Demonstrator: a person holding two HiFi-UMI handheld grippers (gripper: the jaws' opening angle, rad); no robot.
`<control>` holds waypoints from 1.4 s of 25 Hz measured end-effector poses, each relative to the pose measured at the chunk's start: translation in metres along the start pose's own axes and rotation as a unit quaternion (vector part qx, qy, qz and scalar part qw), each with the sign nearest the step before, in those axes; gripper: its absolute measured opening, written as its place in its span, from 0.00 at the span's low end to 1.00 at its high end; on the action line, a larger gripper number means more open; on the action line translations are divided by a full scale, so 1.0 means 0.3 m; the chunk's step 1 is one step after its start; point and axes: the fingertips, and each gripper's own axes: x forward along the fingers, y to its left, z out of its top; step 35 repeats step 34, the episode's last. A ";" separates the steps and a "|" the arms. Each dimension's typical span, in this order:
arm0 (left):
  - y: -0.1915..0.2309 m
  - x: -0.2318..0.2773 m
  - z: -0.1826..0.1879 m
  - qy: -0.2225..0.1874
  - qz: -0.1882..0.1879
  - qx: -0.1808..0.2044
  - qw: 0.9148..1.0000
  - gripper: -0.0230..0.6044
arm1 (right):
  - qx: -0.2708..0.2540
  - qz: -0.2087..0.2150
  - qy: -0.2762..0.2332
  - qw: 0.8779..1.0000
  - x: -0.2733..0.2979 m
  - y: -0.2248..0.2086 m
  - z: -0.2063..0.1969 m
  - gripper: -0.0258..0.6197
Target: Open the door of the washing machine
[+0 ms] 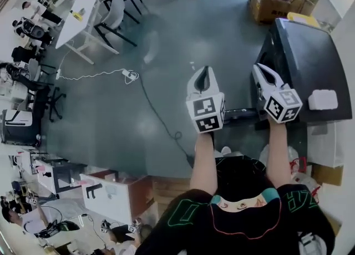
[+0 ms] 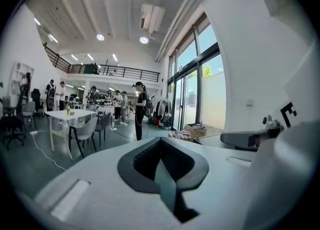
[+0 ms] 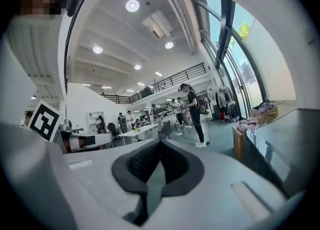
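as both tools are held up in the air and nothing is touched, the task is judged to be at its very start, with the approach to the door not yet made. the dark grey, box-shaped washing machine with a glossy black top point(image 1: 308, 60) is found directly ahead of the person's right arm.

the white plastic left gripper with a marker cube point(image 1: 204, 74) is held just to the left of the washing machine, over bare floor. its jaws are seen pressed together in the left gripper view, with nothing between them. the white plastic right gripper with a marker cube point(image 1: 262, 72) is held at the near left edge of the washing machine's top, apart from it. its jaws are likewise closed on nothing. both are pointed roughly level, out across the room.

a small white rectangular block point(image 1: 323, 100) is noted on the washing machine's top. a brown cardboard box of cloth point(image 1: 265, 4) stands just beyond the washing machine. the door and its handle cannot be made out in any view.

for the next move, it is judged that one gripper must be lowered and turned toward the washing machine, its jaws parted, and the door's edge or handle found before any pull is applied.
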 end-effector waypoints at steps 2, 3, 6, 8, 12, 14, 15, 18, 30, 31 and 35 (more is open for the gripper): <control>-0.004 0.004 0.073 -0.021 0.014 0.025 0.999 0.05 | -0.012 -0.007 -0.016 1.000 -0.005 -0.021 0.074 0.04; -0.007 0.006 0.104 -0.031 0.018 0.037 0.999 0.05 | -0.020 -0.014 -0.021 0.999 -0.007 -0.031 0.104 0.04; -0.009 0.002 0.176 -0.059 0.026 0.051 0.997 0.05 | -0.046 -0.029 -0.030 0.998 -0.008 -0.043 0.165 0.04; -0.010 0.002 0.207 -0.070 0.029 0.059 0.995 0.05 | -0.058 -0.033 -0.037 0.997 -0.011 -0.043 0.198 0.04; -0.018 0.017 0.241 -0.076 0.033 0.086 0.993 0.05 | -0.080 -0.042 -0.054 0.994 -0.020 -0.053 0.251 0.04; -0.023 0.028 0.261 -0.084 0.029 0.092 0.992 0.05 | -0.085 -0.048 -0.062 0.993 -0.018 -0.065 0.271 0.04; -0.025 0.033 0.271 -0.089 0.027 0.094 0.991 0.05 | -0.087 -0.050 -0.065 0.993 -0.017 -0.070 0.280 0.04; -0.026 0.034 0.297 -0.098 0.027 0.096 0.990 0.05 | -0.095 -0.056 -0.073 0.991 -0.019 -0.070 0.306 0.04; -0.019 0.022 0.288 -0.113 0.022 0.086 0.990 0.05 | -0.129 -0.069 -0.082 0.986 -0.036 -0.056 0.334 0.04; -0.018 0.016 0.285 -0.115 0.023 0.086 0.989 0.05 | -0.131 -0.070 -0.082 0.986 -0.040 -0.053 0.332 0.04; -0.014 -0.002 0.279 -0.121 0.025 0.085 0.989 0.05 | -0.137 -0.071 -0.083 0.984 -0.047 -0.044 0.327 0.04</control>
